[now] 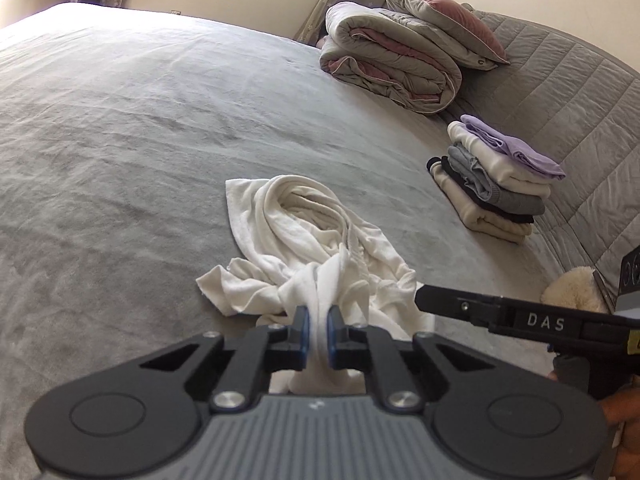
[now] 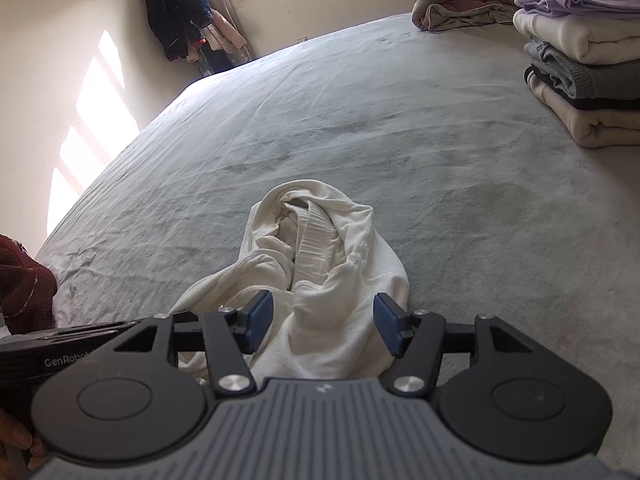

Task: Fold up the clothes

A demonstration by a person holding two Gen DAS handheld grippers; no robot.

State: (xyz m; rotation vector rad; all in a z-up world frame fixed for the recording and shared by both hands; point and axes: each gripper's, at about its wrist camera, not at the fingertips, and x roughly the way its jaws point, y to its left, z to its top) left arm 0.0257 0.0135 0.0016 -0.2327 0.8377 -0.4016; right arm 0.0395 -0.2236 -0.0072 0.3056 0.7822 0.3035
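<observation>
**White garment gathered, second grip not yet taken**

Left gripper [image 1: 318, 330]: fingers clamped on a pinch of the white garment [image 1: 312, 248], fabric bunched between the blue pads. The garment lies crumpled on the near middle of the grey bed [image 1: 120, 140], well apart from the stack of folded clothes [image 1: 496, 176] at the far right.

Right gripper [image 2: 324, 330]: fingers spread wide, straddling a ridge of the same cloth, gripping nothing.

Judgement on the step: find a matching edge or corner before closing the right pads, not a mid-cloth bundle. The ribbed band [image 2: 316, 236] looks like a usable landmark. Then lift and draw the two grips apart so the piece hangs flat before laying it down.

Writing: "DAS" on the right gripper's side in the left view; "GenRobo…", cut off, on the left gripper's body in the right view.
</observation>
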